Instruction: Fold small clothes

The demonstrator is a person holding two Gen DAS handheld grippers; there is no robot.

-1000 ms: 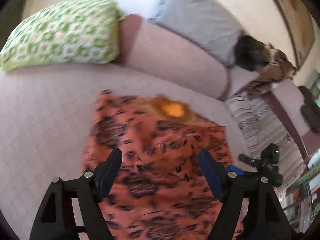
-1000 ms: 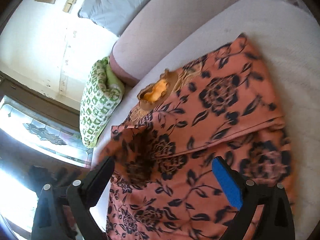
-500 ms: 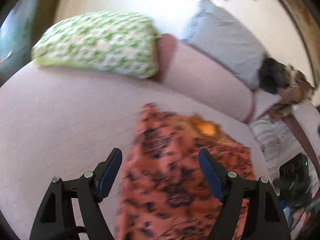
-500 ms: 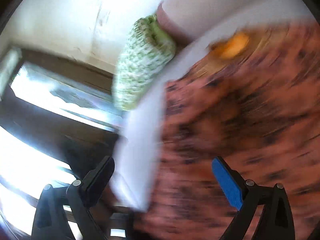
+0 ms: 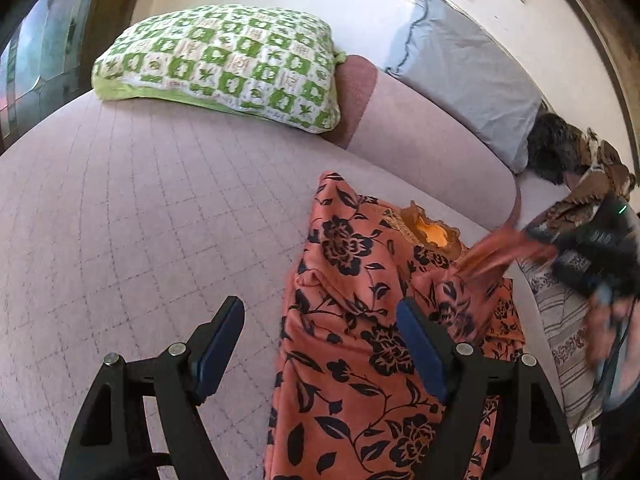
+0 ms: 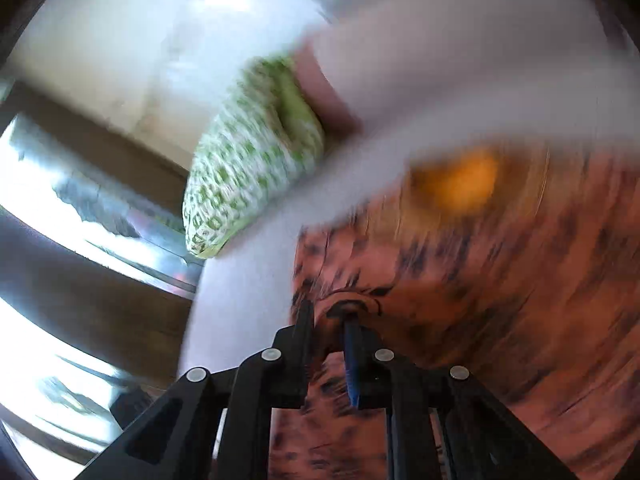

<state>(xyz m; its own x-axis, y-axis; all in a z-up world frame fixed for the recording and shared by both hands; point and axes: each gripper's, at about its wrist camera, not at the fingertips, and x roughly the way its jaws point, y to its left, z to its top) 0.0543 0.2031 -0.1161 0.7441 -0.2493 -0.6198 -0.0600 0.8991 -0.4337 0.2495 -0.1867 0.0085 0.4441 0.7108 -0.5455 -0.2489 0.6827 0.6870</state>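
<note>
Pale pink quilted bed surface [image 5: 152,216] under a white wall, with a green-and-white patterned pillow [image 5: 224,64] at the head, a grey pillow [image 5: 464,68] further along and a pink bolster [image 5: 420,148] between them and the work area. My task item, the orange floral-print top with black flowers [image 5: 360,340], lies flat on the bed right of centre, neckline away from me, one side already folded in to a straight edge.

My left gripper [image 5: 320,344] hangs with its jaws spread wide and nothing in them, straddling that folded left edge (I judge it's parked there to pin or catch the next fold). My right gripper [image 6: 328,336] is clamped tight on a bunch of the top's fabric; the left view shows that sleeve side pulled up taut toward it, so I read this as mid-fold, drawing the right side across. The right view is heavily blurred.

No containers in view. Dark and brown clothing pile [image 5: 580,160] sits far right, loose.
</note>
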